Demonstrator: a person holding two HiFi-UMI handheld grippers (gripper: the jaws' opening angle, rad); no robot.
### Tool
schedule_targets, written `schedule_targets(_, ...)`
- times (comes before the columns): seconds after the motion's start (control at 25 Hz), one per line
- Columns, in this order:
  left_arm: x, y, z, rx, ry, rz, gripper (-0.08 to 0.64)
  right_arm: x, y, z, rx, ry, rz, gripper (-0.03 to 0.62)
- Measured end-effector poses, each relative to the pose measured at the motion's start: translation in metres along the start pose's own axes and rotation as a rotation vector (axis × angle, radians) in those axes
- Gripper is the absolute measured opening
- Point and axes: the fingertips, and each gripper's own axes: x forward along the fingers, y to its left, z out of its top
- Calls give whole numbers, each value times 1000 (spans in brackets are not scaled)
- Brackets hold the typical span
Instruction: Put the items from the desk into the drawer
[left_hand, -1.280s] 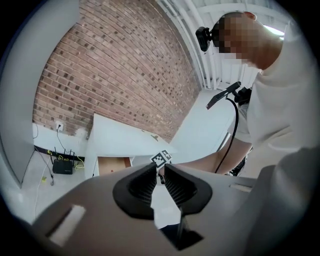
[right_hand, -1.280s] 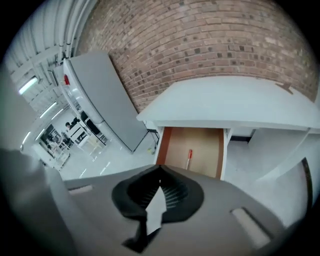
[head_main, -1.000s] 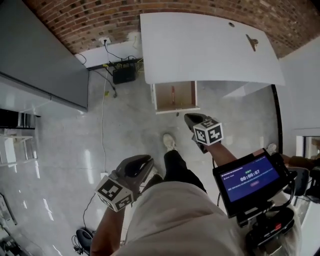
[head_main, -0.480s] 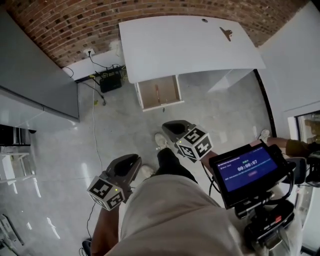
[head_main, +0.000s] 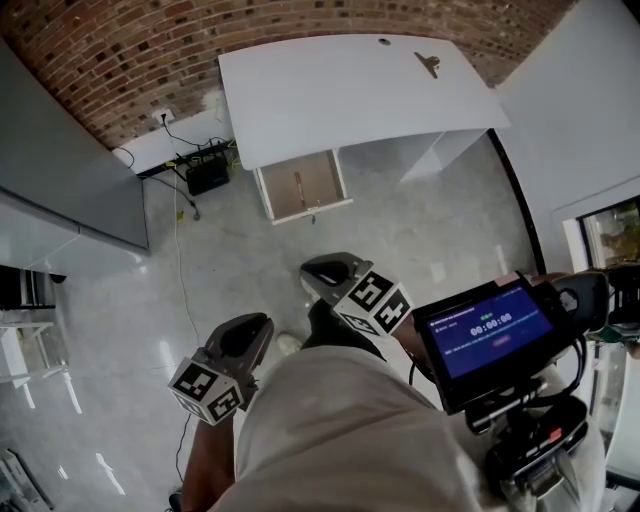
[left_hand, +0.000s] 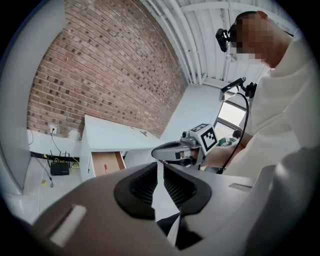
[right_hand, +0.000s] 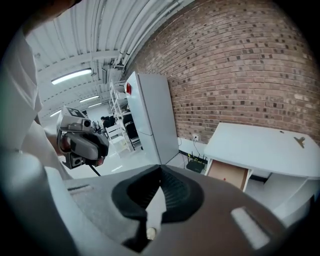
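Both empty: left gripper (head_main: 248, 332) jaws are a slit apart, right gripper (head_main: 326, 272) jaws meet at the tips. Both are held low by the person's legs, pointing at the desk (head_main: 330, 105), well short of it. A clip-like item (head_main: 428, 65) (too small to tell) lies far right on the desk, and the drawer (head_main: 322, 185) is open. Step in, open right wide, come down on the clip.

I see a red brick wall (head_main: 120, 60) behind a white desk (head_main: 340, 90), and a pale, glossy floor (head_main: 230, 270) that reflects the light. A tall grey cabinet (head_main: 60, 150) stands to the left. Strip lights (right_hand: 75, 76) run along the white ribbed ceiling (right_hand: 100, 30), and a window (left_hand: 231, 112) glows on the right.
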Motion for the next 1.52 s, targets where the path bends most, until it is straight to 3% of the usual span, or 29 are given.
schedule_targets(0.68, -9, -2, -13, -2, 10, 18, 44, 6, 24, 6, -65, 0, 52, 2)
schedule_targets(1.52, -2, -7, -13, -3, 26, -4, 44, 6, 27, -5, -60, 18, 65, 2)
